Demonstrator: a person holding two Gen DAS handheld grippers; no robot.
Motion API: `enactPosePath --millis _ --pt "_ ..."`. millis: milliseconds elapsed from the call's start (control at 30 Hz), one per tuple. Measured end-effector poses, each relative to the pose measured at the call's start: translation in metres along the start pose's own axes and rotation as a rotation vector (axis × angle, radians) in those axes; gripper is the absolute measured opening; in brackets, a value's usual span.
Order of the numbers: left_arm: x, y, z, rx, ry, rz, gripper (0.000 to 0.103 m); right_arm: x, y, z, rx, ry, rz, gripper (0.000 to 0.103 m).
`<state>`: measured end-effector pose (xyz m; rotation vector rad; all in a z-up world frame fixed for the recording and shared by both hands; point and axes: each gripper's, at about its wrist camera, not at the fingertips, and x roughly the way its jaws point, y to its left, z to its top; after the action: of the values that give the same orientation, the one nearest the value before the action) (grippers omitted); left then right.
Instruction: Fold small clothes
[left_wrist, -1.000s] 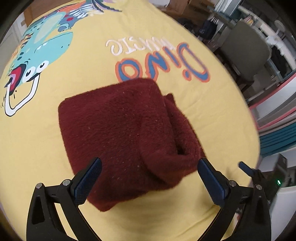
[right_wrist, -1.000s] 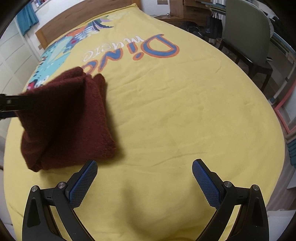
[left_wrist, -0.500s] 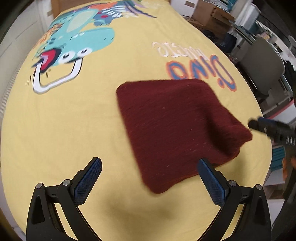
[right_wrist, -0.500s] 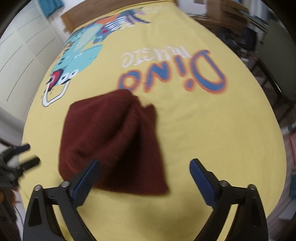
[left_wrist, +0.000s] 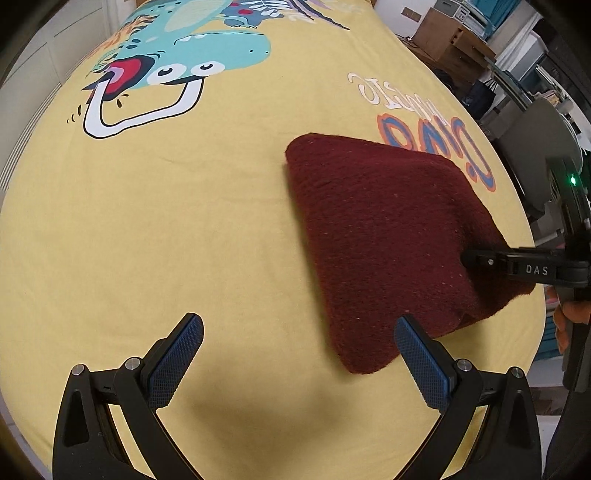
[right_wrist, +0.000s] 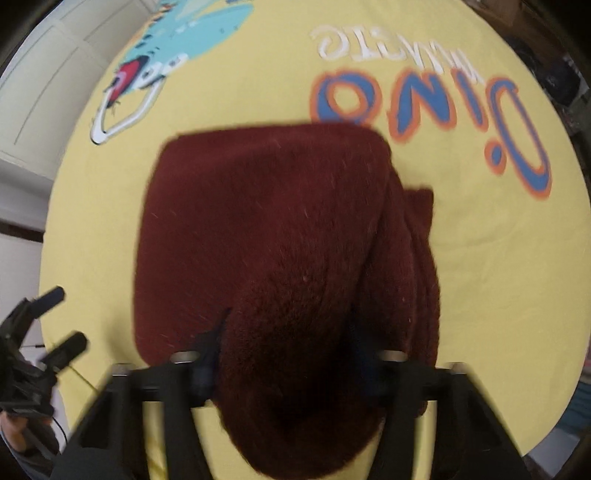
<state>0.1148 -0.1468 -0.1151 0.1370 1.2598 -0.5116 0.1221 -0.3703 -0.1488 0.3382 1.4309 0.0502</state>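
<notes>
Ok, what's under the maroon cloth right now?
The folded maroon cloth lies on the yellow dinosaur sheet, covering part of its "Dino" lettering. Whether anything else lies beneath is hidden.

Probably a child's bedroom at home: a yellow bedsheet (left_wrist: 155, 229) printed with a cartoon dinosaur (left_wrist: 207, 48), white panelled doors (right_wrist: 48, 92) at ten o'clock, cardboard boxes (left_wrist: 448, 44) and a chair (left_wrist: 532, 136) toward two o'clock.
</notes>
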Motion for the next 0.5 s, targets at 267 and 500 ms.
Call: enactPosePath --millis 267,500 --pt "0.007 -0.006 0.002 -0.009 0.017 -0.025 0.102 -0.032 -0.032 -0.032 0.052 -0.161 0.016 0.019" --pt "0.018 -0.022 0.0 0.031 0.032 -0.015 0.102 -0.046 -0.054 -0.068 0.081 -0.218 -0.034 0.019"
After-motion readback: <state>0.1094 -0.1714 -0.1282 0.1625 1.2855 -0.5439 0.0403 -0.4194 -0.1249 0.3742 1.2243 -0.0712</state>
